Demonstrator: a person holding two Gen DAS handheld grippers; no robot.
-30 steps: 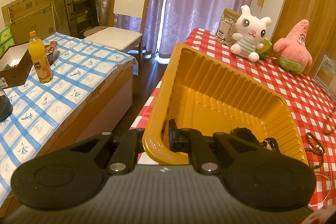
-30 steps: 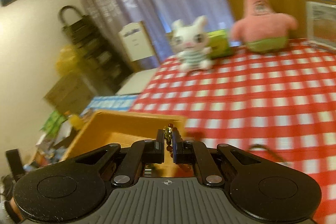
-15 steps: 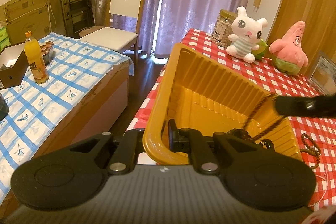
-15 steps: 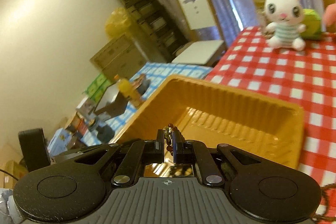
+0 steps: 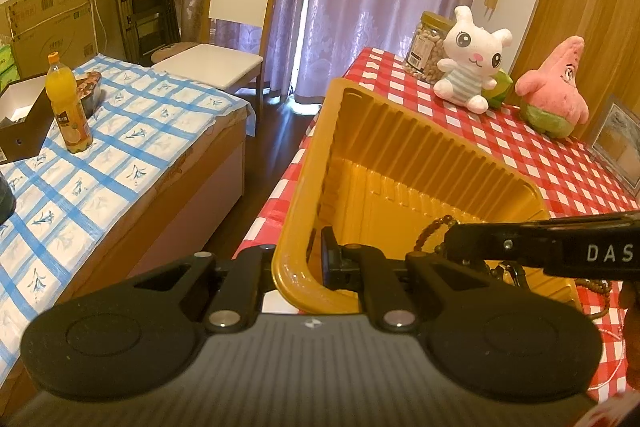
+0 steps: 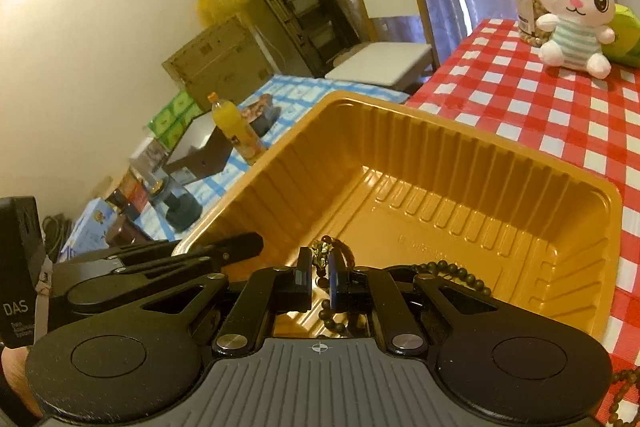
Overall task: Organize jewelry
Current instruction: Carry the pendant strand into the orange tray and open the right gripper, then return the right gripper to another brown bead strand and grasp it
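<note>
A gold plastic tray (image 5: 400, 115) (image 6: 480, 139) sits at the corner of the red-checked table. My left gripper (image 5: 298, 259) is shut on its near rim and also shows at the left of the right wrist view (image 6: 224, 251). Reaching in from the right over the tray's near end, my right gripper (image 6: 320, 279) (image 5: 452, 239) holds a dark bead bracelet (image 6: 452, 269) (image 5: 430, 231) by its gold charm. Its jaws are opening, with the charm still between the pads. The beads drape into the tray. Another bead strand (image 5: 596, 287) (image 6: 624, 379) lies on the cloth beside the tray.
At the table's far end stand a white rabbit plush (image 5: 472, 59), a pink star plush (image 5: 554, 95), a jar (image 5: 426, 47) and a picture frame (image 5: 618, 147). To the left are a low blue-checked table (image 5: 100, 163) with an orange bottle (image 5: 68, 107), and a white chair (image 5: 224, 59).
My right gripper swung left and down from above the table until it came over the tray, carrying the bracelet, and now shows in the left wrist view. The left gripper and tray stayed put.
</note>
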